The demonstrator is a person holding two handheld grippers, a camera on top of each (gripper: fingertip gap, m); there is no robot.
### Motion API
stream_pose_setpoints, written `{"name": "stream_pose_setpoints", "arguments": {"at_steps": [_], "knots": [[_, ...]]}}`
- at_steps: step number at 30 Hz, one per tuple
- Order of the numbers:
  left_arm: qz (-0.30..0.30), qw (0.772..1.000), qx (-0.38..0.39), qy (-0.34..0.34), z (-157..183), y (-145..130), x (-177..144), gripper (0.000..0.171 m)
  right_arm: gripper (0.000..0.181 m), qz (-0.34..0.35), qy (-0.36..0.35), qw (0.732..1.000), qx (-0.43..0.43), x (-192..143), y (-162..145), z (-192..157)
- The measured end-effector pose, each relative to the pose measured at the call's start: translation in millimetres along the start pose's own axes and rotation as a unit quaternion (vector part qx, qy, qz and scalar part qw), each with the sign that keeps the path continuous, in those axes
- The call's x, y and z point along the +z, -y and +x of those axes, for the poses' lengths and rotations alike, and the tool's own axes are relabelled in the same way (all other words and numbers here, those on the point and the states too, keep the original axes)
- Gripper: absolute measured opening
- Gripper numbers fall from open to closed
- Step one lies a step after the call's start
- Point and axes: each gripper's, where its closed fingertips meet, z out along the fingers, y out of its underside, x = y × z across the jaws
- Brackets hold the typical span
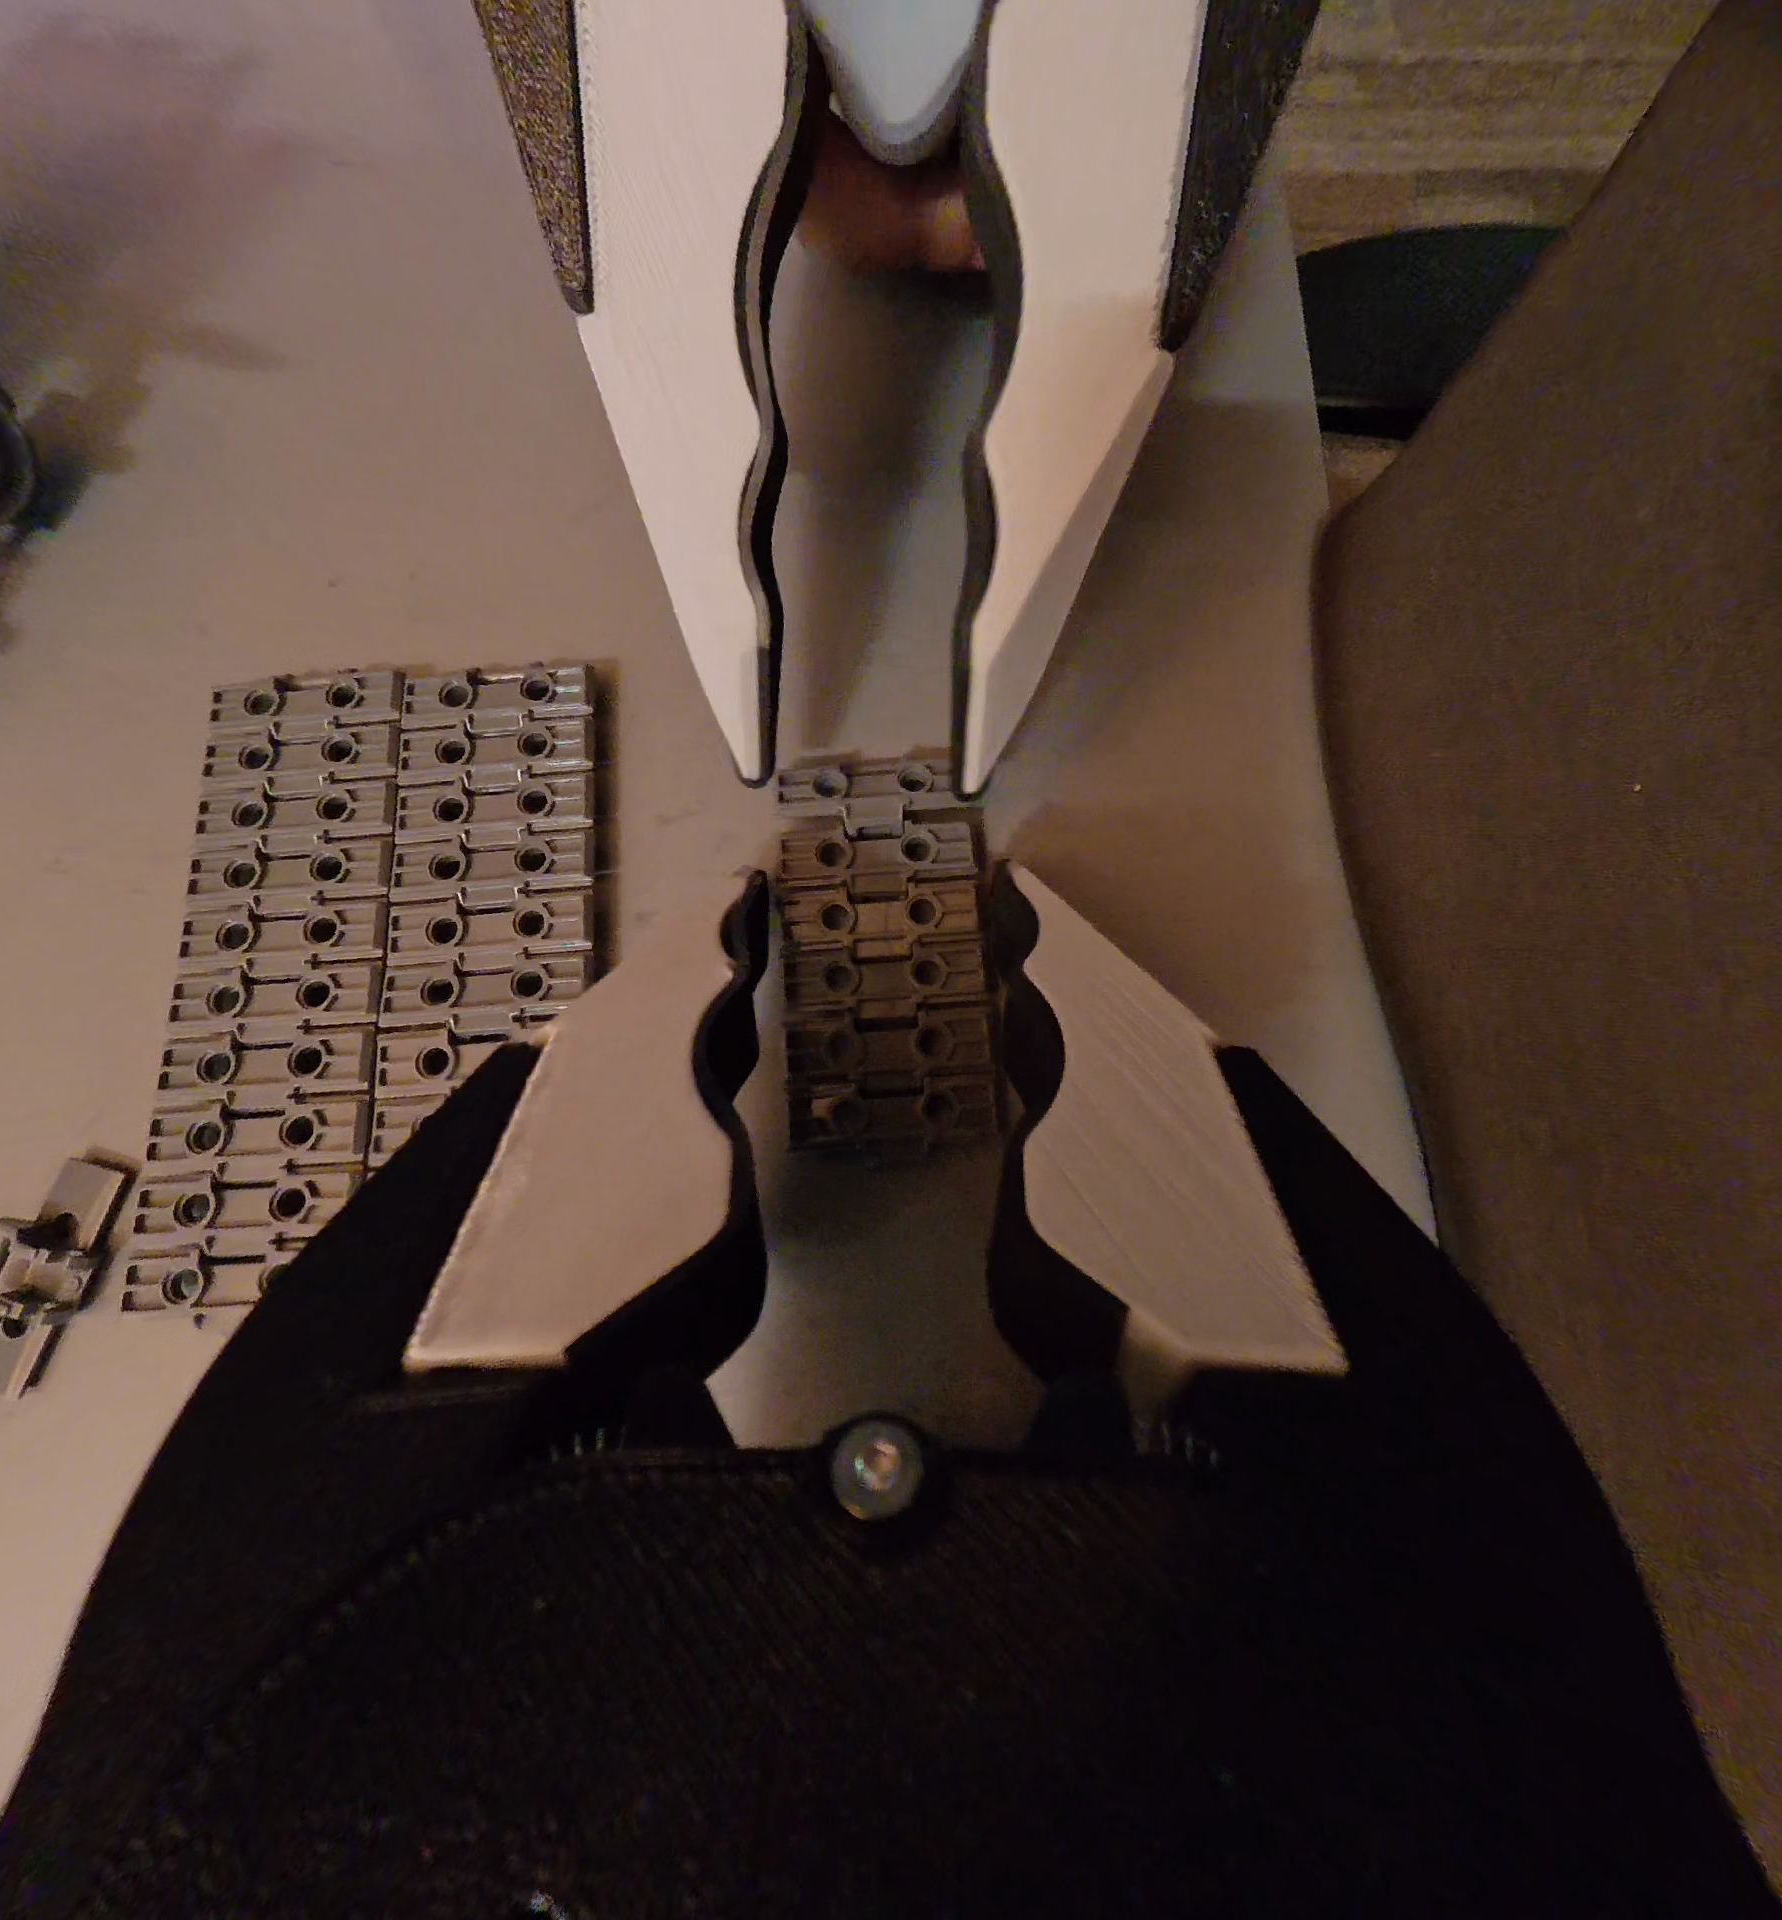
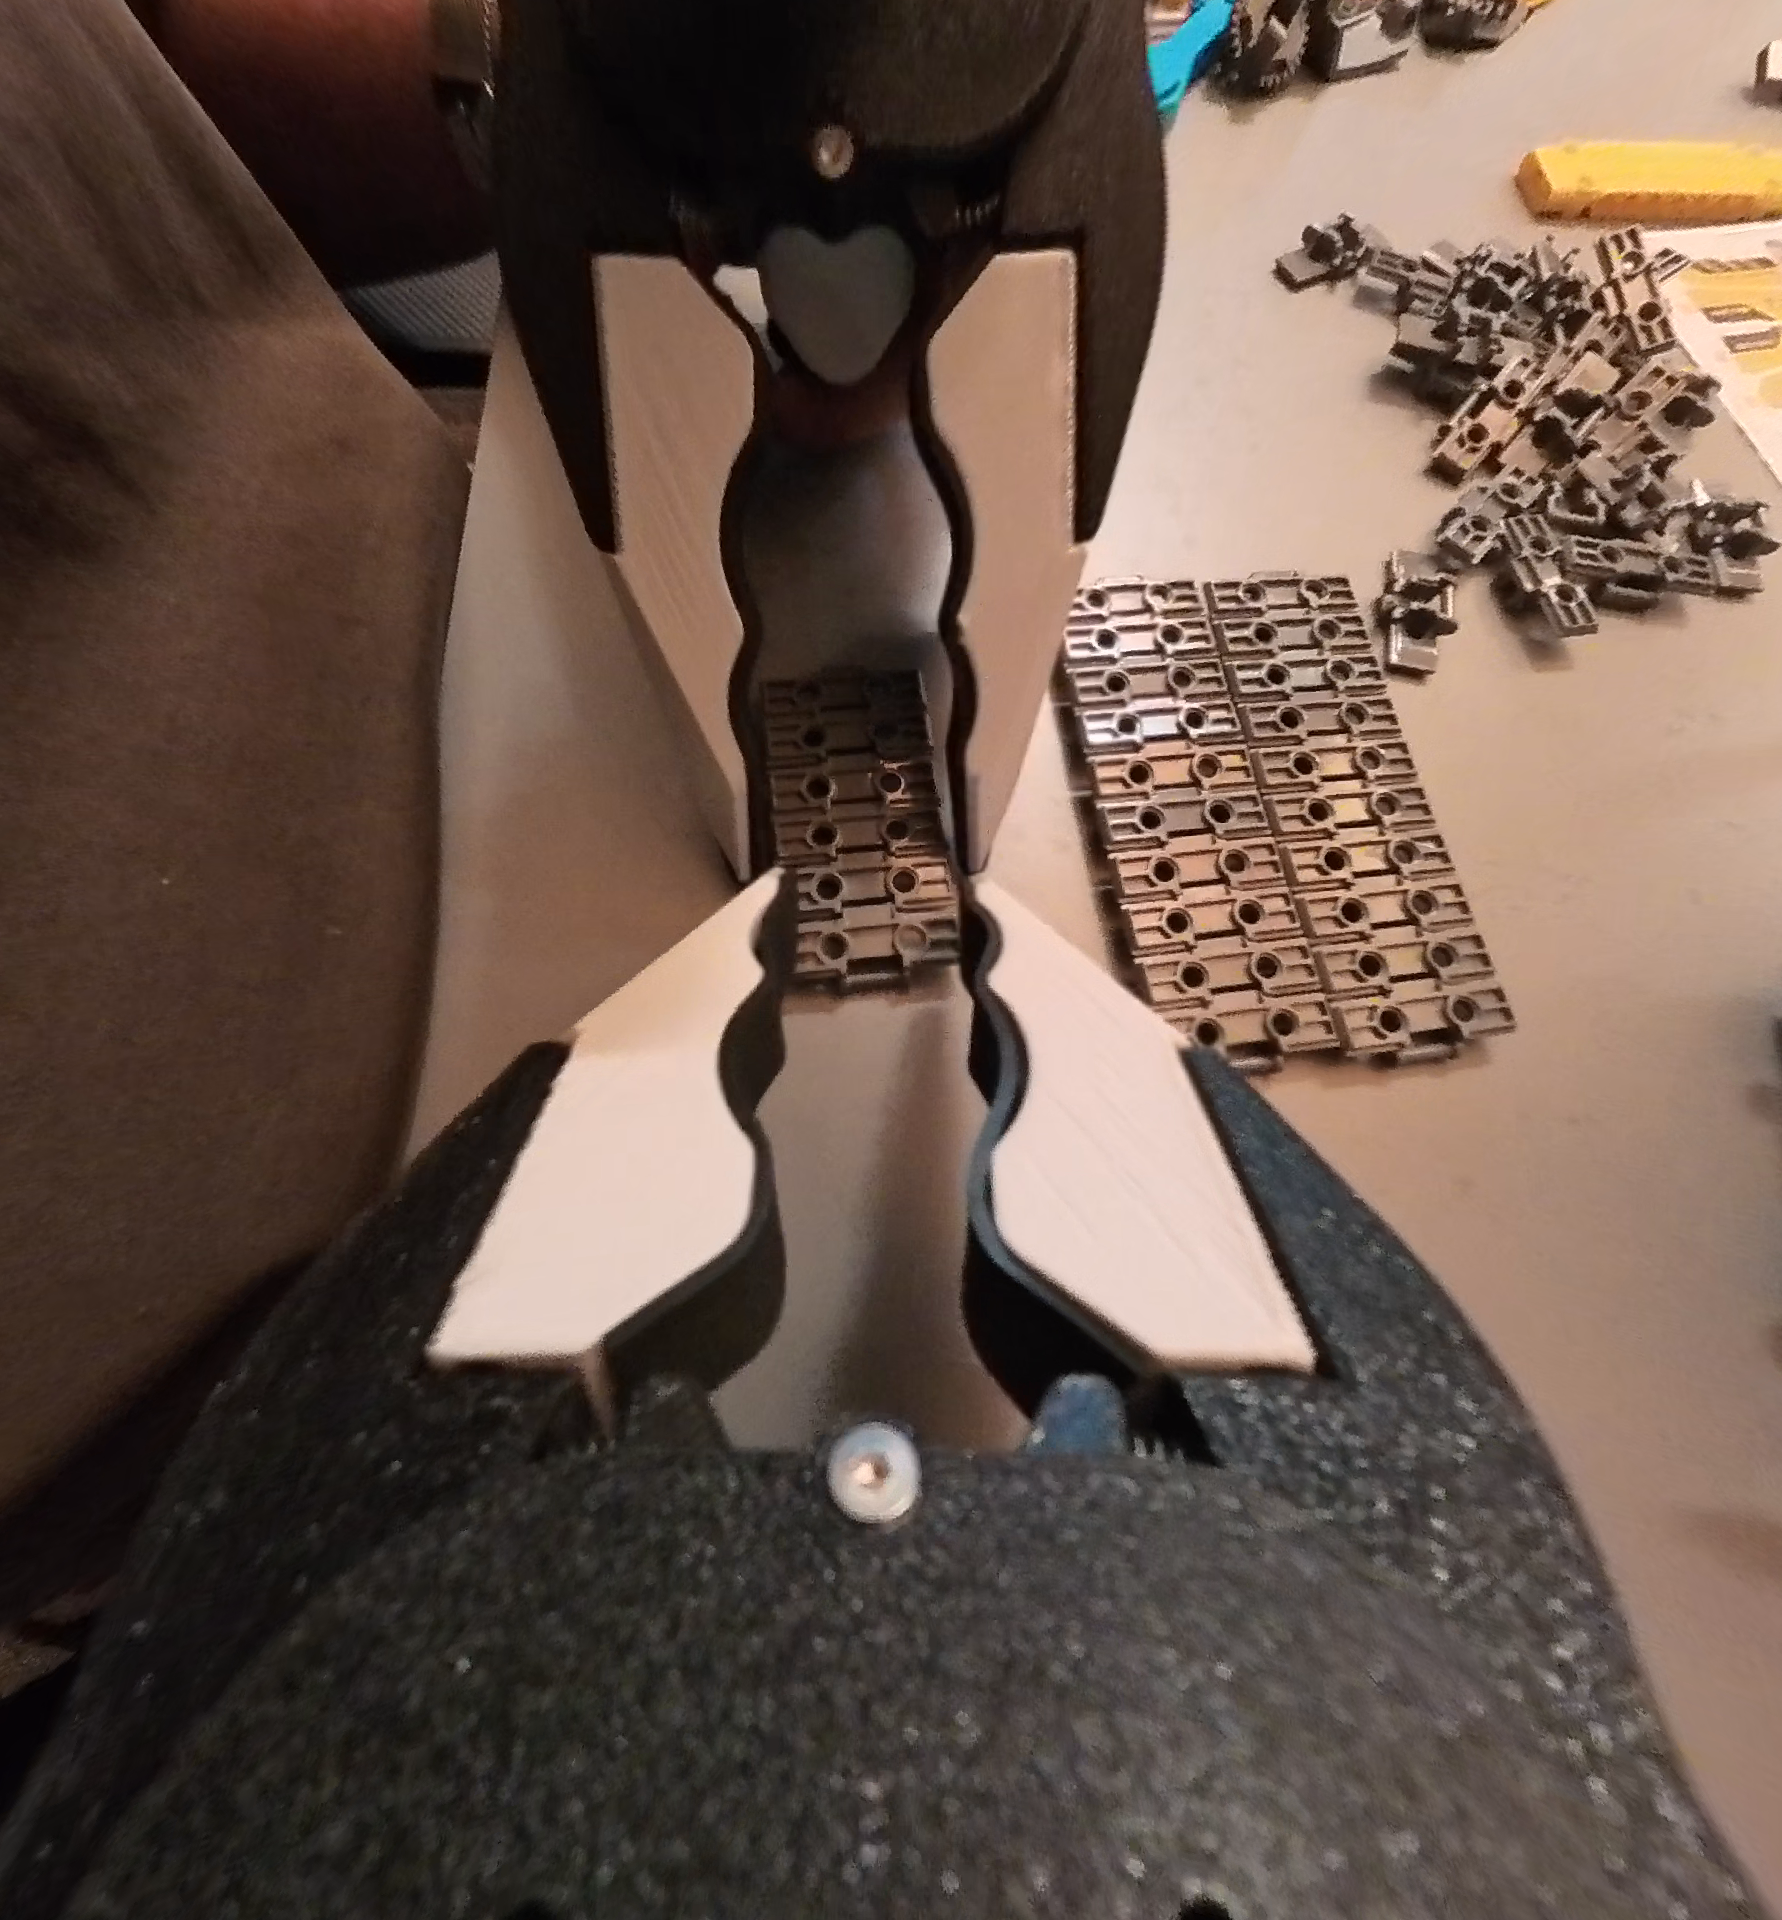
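A short strip of grey track links (image 1: 887,997) lies on the pale table (image 1: 347,468) near its edge. My left gripper (image 1: 882,883) clasps the strip's sides over its near links. My right gripper (image 1: 866,779) comes in from the opposite side, tip to tip with the left, and clasps the far end link. In the right wrist view the same strip (image 2: 866,821) runs between both pairs of fingers. There the right gripper (image 2: 871,904) holds its near end and the left gripper (image 2: 861,852) holds the links beyond.
A wide mat of joined track strips (image 1: 388,935) lies beside the grippers and shows in the right wrist view (image 2: 1282,821). A pile of loose links (image 2: 1552,436), a yellow piece (image 2: 1656,182) and a printed sheet (image 2: 1780,353) lie farther off. Brown cloth (image 1: 1593,935) borders the table edge. The grippers are tip to tip, or close to it.
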Motion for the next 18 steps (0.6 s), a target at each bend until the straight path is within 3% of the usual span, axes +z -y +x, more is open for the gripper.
{"name": "stream_pose_setpoints", "arguments": {"at_steps": [3,18], "knots": [[-0.003,1.000,0.000,-0.004,0.9,-0.7,0.7,0.038,0.001,-0.005,-0.003,1.000,0.006,0.6,-2.5,3.6],[-0.007,1.000,-0.009,-0.010,0.2,-1.7,1.5,0.038,0.000,-0.029,0.000,1.000,-0.003,1.3,-5.7,-2.3]]}}
